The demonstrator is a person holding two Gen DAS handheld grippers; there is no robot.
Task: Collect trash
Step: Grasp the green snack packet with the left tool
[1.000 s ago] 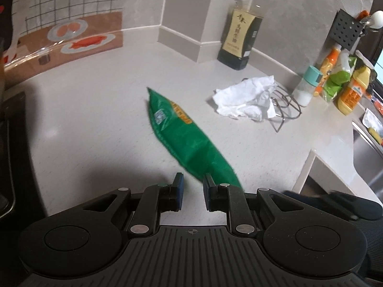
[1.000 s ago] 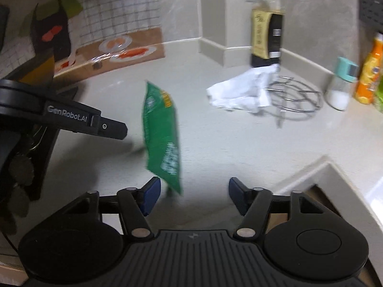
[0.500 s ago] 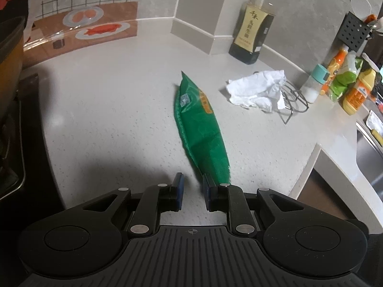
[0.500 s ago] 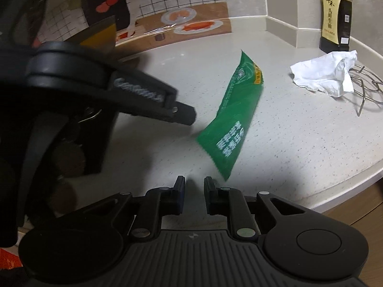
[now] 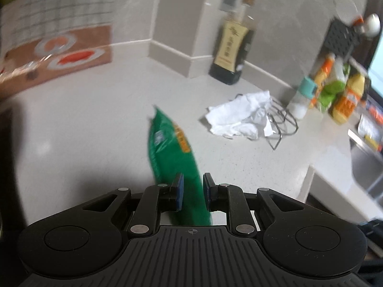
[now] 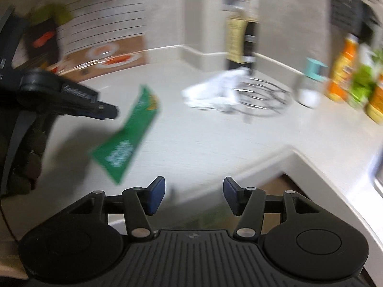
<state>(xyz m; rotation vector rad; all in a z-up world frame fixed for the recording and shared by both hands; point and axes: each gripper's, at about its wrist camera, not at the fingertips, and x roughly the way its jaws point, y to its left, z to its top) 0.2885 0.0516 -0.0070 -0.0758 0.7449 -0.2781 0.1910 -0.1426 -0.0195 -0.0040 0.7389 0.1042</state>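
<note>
My left gripper (image 5: 192,191) has its jaws nearly together, pinching the near end of a green packet (image 5: 171,148) that lies over the pale counter (image 5: 95,119). My right gripper (image 6: 193,196) hovers with jaws spread, holding nothing. Crumpled tissue (image 5: 241,117) sits farther back beside a wire rack (image 5: 282,126).

On the countertop (image 5: 95,129) the snack packet (image 5: 172,153) lies in the middle, running from 12 o'clock back toward 6 o'clock, its near end between the fingers of the left gripper (image 5: 192,191). At about 2 o'clock from it sits the crumpled paper towel (image 5: 241,117), resting against the wire rack (image 5: 282,126) to its right. Behind these, at 1 o'clock, the sauce bottle (image 5: 231,47) stands against the wall. A lidded jar (image 5: 301,98) and condiment bottles (image 5: 344,98) stand right of the rack. The right gripper (image 6: 192,195) is over the counter edge, right of the packet.
</note>
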